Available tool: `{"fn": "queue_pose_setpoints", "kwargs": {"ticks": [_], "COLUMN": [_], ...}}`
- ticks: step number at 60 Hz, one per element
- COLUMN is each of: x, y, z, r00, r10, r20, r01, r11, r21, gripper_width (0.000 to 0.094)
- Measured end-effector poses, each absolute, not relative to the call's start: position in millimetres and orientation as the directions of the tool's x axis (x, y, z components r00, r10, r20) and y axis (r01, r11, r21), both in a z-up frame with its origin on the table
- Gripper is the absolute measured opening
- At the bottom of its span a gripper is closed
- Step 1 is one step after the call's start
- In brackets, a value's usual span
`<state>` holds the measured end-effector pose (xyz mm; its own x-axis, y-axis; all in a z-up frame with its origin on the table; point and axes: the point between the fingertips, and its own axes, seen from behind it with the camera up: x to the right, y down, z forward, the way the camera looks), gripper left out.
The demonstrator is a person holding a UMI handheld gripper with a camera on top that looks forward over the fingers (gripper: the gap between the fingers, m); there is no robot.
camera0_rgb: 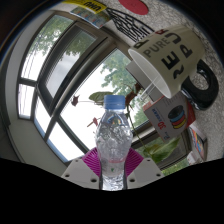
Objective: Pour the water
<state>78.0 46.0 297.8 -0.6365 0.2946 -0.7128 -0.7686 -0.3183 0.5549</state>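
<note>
A clear plastic water bottle (113, 140) with a blue cap (114, 101) is seen standing upright between the two fingers of the gripper (112, 172). The magenta pads (92, 160) are drawn in close against the bottle's lower body on both sides, and no gap is visible at either side, so the bottle is judged to be clamped by a narrowly opened pair of fingers. The bottle's ribbed, crinkled wall is visible, but a water level cannot be made out. The gripper is held strongly tilted: the surroundings appear rotated, with a large window (55, 75) and its frame slanting beyond and to one side of the bottle, and green foliage seen through the glass. Beyond the bottle on the other side, a white surface (160, 55) bearing dark lettering is observed, with colourful boxes (172, 117) and a dark round object (205, 85) near it. The bottle's base is hidden by the fingers, so it cannot be determined whether it rests on any support. No hand of the person is visible.
</note>
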Motion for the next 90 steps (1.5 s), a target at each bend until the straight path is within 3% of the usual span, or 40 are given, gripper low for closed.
{"fn": "queue_pose_setpoints", "kwargs": {"ticks": [9, 16, 25, 31, 39, 52, 61, 62, 67, 68, 69, 77, 79, 82, 83, 85, 90], "x": [98, 135, 204, 252, 297, 324, 319, 317, 321, 330, 328, 329, 331, 332, 332, 333, 332], "y": [21, 14, 8, 23, 57, 95, 87, 89, 85, 88, 87, 86, 82, 77, 75, 72, 51], "z": [389, 447, 474, 451, 367, 165, 89, 98, 91, 119, 99, 96, 88, 83, 82, 81, 87], "r00": [-0.298, 0.130, 0.687, 0.911, 0.993, 0.995, 0.994, 0.994, 0.994, 0.994, 0.994, 0.993, 0.991, 0.989, 0.988, 0.987, 0.985], "r10": [0.470, 0.593, 0.451, 0.219, 0.001, -0.075, -0.049, -0.057, -0.080, -0.088, -0.094, -0.100, -0.106, -0.121, -0.124, -0.132, -0.159], "r20": [-0.831, -0.795, -0.570, -0.349, -0.114, 0.067, 0.103, 0.098, 0.069, 0.067, 0.051, 0.059, 0.077, 0.089, 0.090, 0.087, 0.071], "r01": [-0.943, -0.977, -0.719, -0.410, -0.111, 0.060, 0.090, 0.089, 0.056, 0.053, 0.037, 0.040, 0.052, 0.056, 0.056, 0.049, 0.021], "r11": [-0.277, -0.059, 0.303, 0.395, 0.260, -0.094, -0.208, -0.146, -0.156, -0.150, -0.150, -0.182, -0.216, -0.249, -0.254, -0.268, -0.297], "r21": [0.182, -0.204, -0.626, -0.822, -0.959, -0.994, -0.974, -0.985, -0.986, -0.987, -0.988, -0.983, -0.975, -0.967, -0.966, -0.962, -0.955], "gripper_width": [0.0265, 0.0266, 0.0263, 0.0265, 0.0265, 0.0265, 0.0269, 0.0265, 0.0269, 0.0275, 0.0286, 0.0483, 0.0571, 0.0826, 0.0871, 0.0831, 0.0858]}}
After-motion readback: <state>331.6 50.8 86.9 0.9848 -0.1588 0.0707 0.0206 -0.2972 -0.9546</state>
